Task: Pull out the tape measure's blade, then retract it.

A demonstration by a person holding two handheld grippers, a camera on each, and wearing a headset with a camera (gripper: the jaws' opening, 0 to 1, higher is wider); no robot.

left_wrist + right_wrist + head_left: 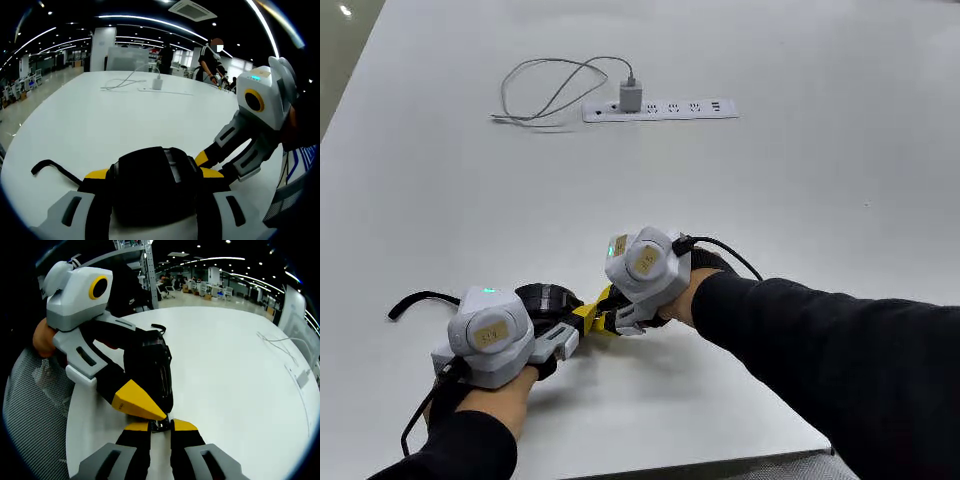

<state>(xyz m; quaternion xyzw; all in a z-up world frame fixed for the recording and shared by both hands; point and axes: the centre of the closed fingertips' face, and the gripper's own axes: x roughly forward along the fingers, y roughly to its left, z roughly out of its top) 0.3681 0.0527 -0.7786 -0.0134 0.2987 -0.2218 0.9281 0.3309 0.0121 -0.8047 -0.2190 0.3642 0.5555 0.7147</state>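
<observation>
Left gripper (152, 174) sits at the near left of the white table (800, 180), jaws narrowed onto a black tape measure (150, 192). The yellow fingertips (96, 174) press against both sides of the case, which rests on the table. A black strap (415, 300) trails off the case to the left and lies flat.

Right gripper (161, 426) is just right of the left one and points left at the case. Its jaws are almost together, pinching a small dark metal piece, the blade tip (163, 424), right at the edge of the case. No length of blade shows between tip and case. In the right gripper view the left gripper's yellow fingertip lies just above that pinch, touching or nearly touching it. In the head view the two grippers' yellow tips meet beside the case.

Far centre of the table: a white power strip (660, 109) with a charger (631, 96) plugged in and a looped white cable (545, 90) running left, well apart from both grippers.
</observation>
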